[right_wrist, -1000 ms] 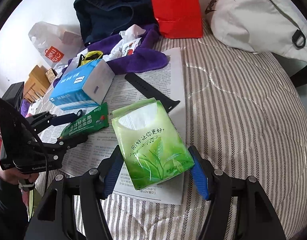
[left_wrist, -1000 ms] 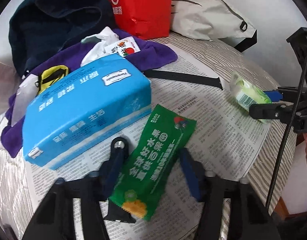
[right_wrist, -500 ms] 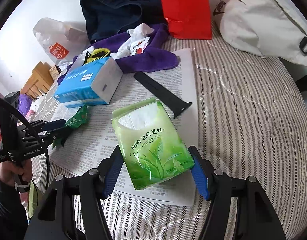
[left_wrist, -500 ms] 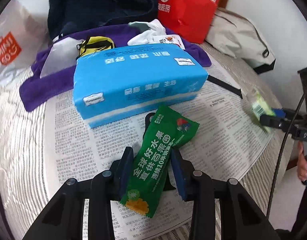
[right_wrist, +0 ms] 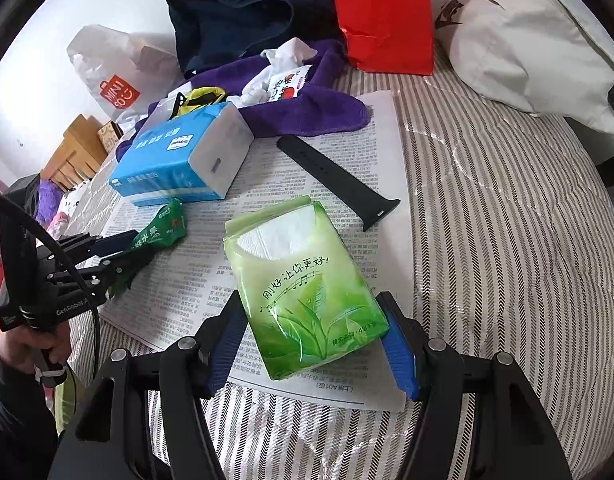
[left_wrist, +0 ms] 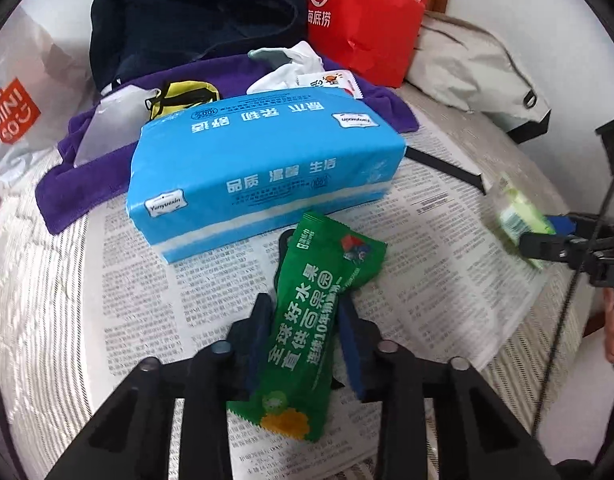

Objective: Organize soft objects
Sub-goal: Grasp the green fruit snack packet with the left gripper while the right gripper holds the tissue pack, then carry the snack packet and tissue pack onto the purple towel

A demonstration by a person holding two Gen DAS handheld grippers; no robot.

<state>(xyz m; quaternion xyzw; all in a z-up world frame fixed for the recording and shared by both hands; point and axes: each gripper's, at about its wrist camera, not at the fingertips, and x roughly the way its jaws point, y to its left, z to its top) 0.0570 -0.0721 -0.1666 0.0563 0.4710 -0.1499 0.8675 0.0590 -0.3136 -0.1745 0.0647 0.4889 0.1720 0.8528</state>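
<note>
Green snack packet (left_wrist: 315, 320) btwn closing jaws

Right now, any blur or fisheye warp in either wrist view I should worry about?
Left wrist view: the green wet-wipe sachet and blue tissue pack are sharp; the light green tissue pack at the right edge is smeared. Right wrist view: sharp throughout, the light green tissue pack print readable. Both views bow the striped bedcover and darken at corners.

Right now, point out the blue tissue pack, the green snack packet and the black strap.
Blue tissue pack (left_wrist: 263, 176): left wrist view, middle of its long front face.
Green snack packet (left_wrist: 311, 320): left wrist view, middle of the printed front.
Black strap (right_wrist: 331, 178): right wrist view, middle of its length.
</note>
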